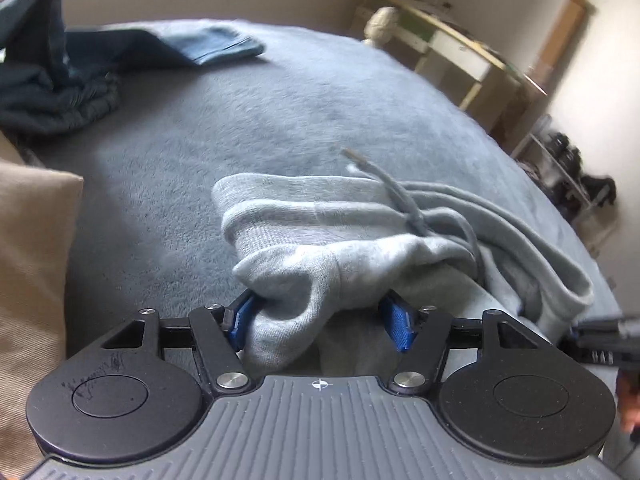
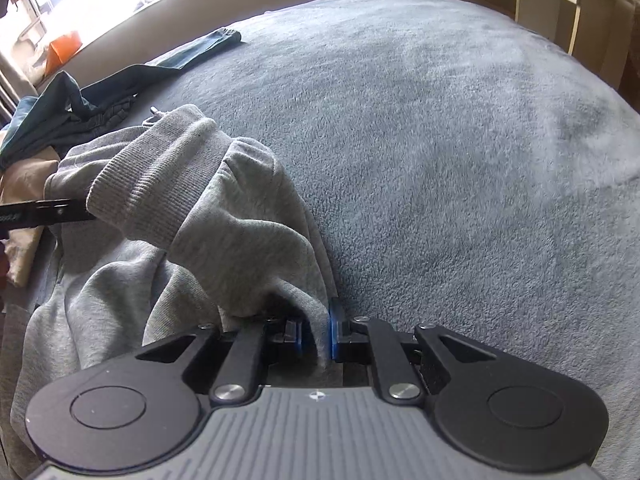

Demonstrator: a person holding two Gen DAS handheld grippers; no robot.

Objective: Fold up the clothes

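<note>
Right wrist view: right claw [image 2: 316,334] clenched on grey sweats [image 2: 224,216], which run leftward across bed [image 2: 440,140]; left claw [image 1: 320,322] released, waistband fabric loose between fingers, nearer drawstring [image 1: 400,196].

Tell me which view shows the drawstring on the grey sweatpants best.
The left wrist view: the drawstring lies in the open across the waistband of the grey sweatpants, knot and loose tipped end visible. The right wrist view shows only a small bit of its tip poking out behind the bunched fabric.
</note>
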